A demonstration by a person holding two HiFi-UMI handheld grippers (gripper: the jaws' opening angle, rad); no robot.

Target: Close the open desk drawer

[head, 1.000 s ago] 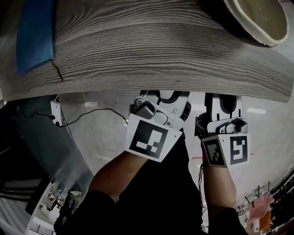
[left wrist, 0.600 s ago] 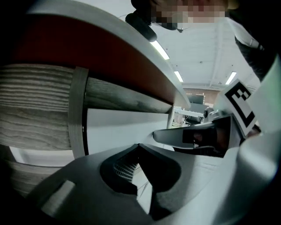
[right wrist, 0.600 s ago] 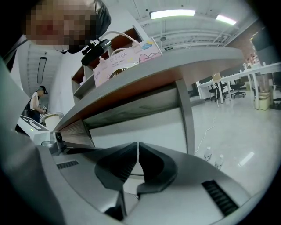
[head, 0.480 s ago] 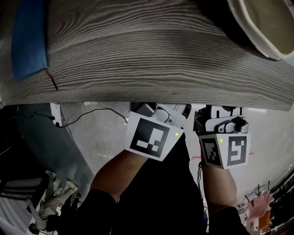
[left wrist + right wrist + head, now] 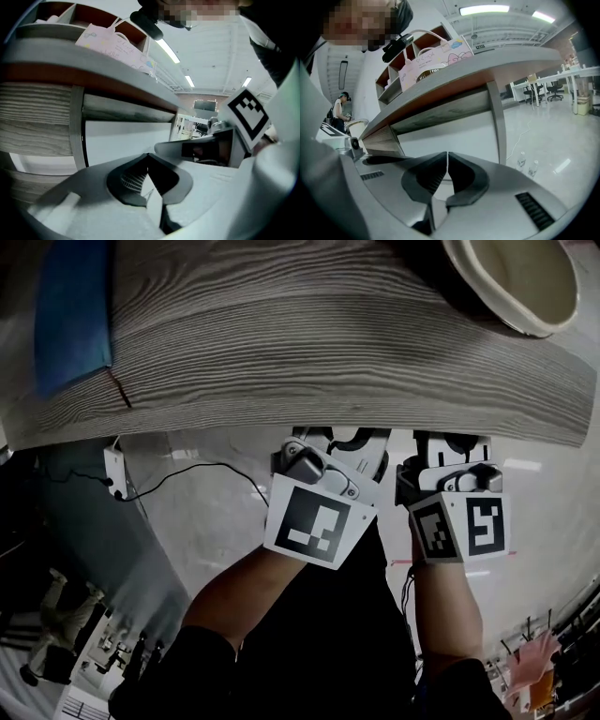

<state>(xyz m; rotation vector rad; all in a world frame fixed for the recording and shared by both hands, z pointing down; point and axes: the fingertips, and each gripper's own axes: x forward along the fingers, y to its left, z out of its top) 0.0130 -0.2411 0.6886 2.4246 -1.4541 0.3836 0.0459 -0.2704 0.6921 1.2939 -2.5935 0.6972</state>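
My left gripper and right gripper are held side by side just under the front edge of the grey wood-grain desk top, and that edge hides their tips in the head view. Both point at the underside of the desk. In the left gripper view the jaws are shut on nothing, in front of a white panel and a wood-grain front. The right gripper is shut and empty too, with a wood-grain front to its left. I cannot tell whether a drawer stands open.
A blue pad lies on the desk at the left and a pale bowl at the right. A pink bag stands on the desk shelf. A metal desk leg rises on the right. A cable runs across the floor.
Half a second ago the desk edge covered more of both grippers; now they show about as they did one second ago. Both stay shut and side by side.
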